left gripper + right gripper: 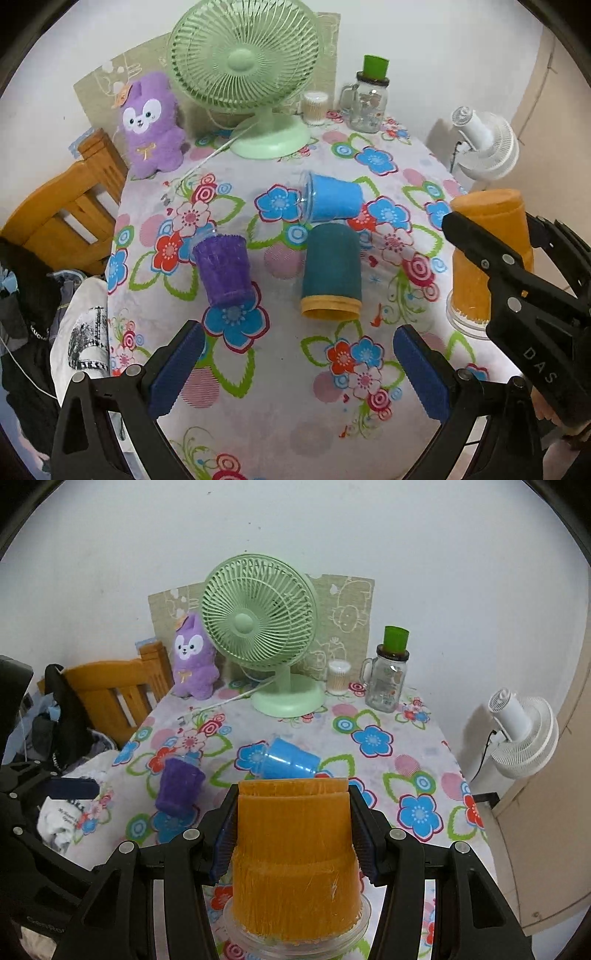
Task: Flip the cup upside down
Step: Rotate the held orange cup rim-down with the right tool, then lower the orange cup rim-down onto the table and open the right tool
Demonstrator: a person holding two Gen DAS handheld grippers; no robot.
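An orange cup (295, 853) stands upside down, rim on the flowered tablecloth, with my right gripper (293, 834) shut on its sides. It also shows at the right of the left wrist view (487, 251), with the right gripper (491, 258) around it. A teal cup (331, 275) lies on its side at the table's middle. A blue cup (334, 202) lies on its side behind it. A purple cup (224, 267) lies tilted to the left. My left gripper (299, 373) is open and empty, low over the cloth in front of the teal cup.
A green desk fan (245, 74), a purple plush toy (151, 123), a glass jar with a green lid (367, 101) and a cotton swab tub (315, 107) stand at the table's back. A wooden chair (70, 206) stands left. A white fan (487, 142) stands right.
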